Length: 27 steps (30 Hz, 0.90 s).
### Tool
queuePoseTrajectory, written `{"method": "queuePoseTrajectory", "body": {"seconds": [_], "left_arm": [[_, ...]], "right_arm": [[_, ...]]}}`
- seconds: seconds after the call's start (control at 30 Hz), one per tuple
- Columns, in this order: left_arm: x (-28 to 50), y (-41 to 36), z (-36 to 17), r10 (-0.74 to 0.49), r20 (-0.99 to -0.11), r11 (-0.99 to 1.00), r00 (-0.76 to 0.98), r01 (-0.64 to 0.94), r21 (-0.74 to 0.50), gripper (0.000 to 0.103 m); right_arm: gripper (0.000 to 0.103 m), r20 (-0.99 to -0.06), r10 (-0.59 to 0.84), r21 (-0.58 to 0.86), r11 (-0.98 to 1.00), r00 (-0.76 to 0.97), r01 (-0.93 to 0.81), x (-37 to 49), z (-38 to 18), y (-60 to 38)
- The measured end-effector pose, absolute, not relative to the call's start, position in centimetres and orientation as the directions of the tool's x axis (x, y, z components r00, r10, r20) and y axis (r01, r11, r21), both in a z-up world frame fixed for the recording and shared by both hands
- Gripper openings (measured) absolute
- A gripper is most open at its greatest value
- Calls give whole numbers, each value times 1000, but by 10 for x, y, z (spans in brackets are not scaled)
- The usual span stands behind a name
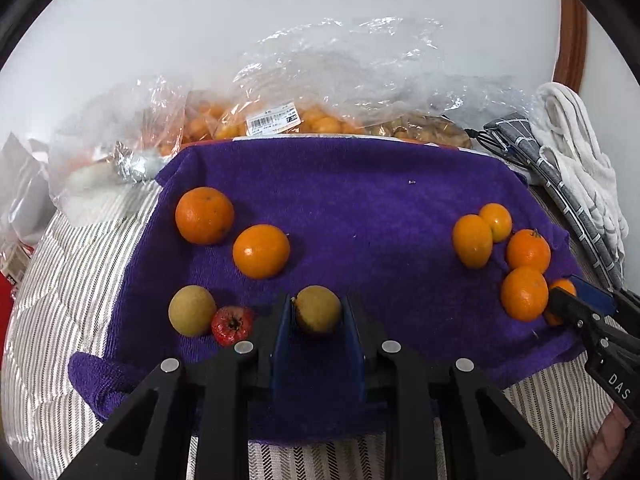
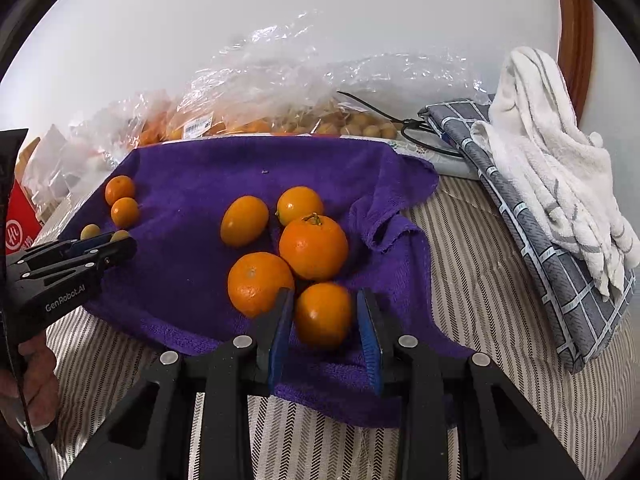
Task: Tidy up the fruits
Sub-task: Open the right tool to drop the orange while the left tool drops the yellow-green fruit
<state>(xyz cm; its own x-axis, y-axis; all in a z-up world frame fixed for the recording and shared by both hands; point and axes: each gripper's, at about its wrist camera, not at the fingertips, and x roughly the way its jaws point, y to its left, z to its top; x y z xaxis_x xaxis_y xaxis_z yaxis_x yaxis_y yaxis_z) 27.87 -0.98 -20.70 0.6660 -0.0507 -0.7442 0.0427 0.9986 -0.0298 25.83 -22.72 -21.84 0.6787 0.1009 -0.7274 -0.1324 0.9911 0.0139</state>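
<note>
Fruit sorting on a purple towel (image 1: 360, 208) spread over a striped bed cover (image 2: 480, 280), with the fruit lying in loose groups by kind. The work looks to be partway along, judging from those groups.

Behind the towel, against the wall, lie the only containers in view: crumpled clear plastic bags (image 1: 340, 72). One holds many small orange fruits under a barcode label, another to its right holds small tan fruits. Whether the bags are open or tied cannot be told.

To the right of the towel lies a folded grey checked cloth (image 2: 540, 264) with a white towel (image 2: 552, 160) on top.

On the towel's right side sits a cluster of five oranges. The right gripper (image 2: 324, 320) has its fingers apart on either side of the nearest orange (image 2: 323, 314), with a gap showing on the right side, so it is not clamped.

On the left side lie two more oranges (image 1: 261, 251) near each other, and closer in a tan round fruit (image 1: 192, 310) touching a small red fruit (image 1: 232, 325).

The left gripper (image 1: 318, 316) has its fingers apart around a second tan fruit (image 1: 318, 309), close on both sides but seemingly not squeezing.

The next move probably calls for either letting go and drawing straight back, or closing gently, without nudging neighbouring fruit into a roll
</note>
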Motion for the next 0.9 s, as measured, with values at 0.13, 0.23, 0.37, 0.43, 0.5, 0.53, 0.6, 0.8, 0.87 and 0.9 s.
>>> {"method": "queuePoseTrajectory", "body": {"seconds": [0.13,0.23,0.37,0.43,0.5,0.53,0.6,0.8,0.87,0.9], "left_arm": [[278,-11,-207,-43,-746,999,665,39,-23,25],[278,-14,-208,-34,-746,999,665,42,-9,27],[277,-15,-208,-47,-746,998,665,55,-13,32],[275,-15,-205,-44,-738,998,673,55,-10,34],[270,-16,-199,-55,-722,998,690,67,-12,40],[268,-17,-196,-57,-714,997,697,71,-11,42],[262,-18,-187,-49,-694,998,718,68,-1,46],[226,-11,-151,0,-674,999,739,28,30,56],[204,-6,-138,4,-672,999,741,24,32,58],[195,-3,-133,-3,-669,999,743,26,25,60]], "right_arm": [[35,-728,93,6,992,679,-129,258,-218,-226],[38,-730,104,20,991,676,-132,257,-217,-228],[53,-728,108,19,990,677,-137,253,-215,-224],[56,-723,104,11,990,683,-139,249,-213,-221],[56,-717,97,3,991,690,-136,245,-211,-219],[56,-715,98,6,991,692,-134,244,-210,-219],[56,-716,114,30,991,689,-132,241,-208,-221],[56,-721,110,60,994,684,-96,222,-186,-228],[56,-716,88,48,996,692,-77,209,-174,-228],[56,-717,72,42,997,693,-60,201,-166,-228]]}}
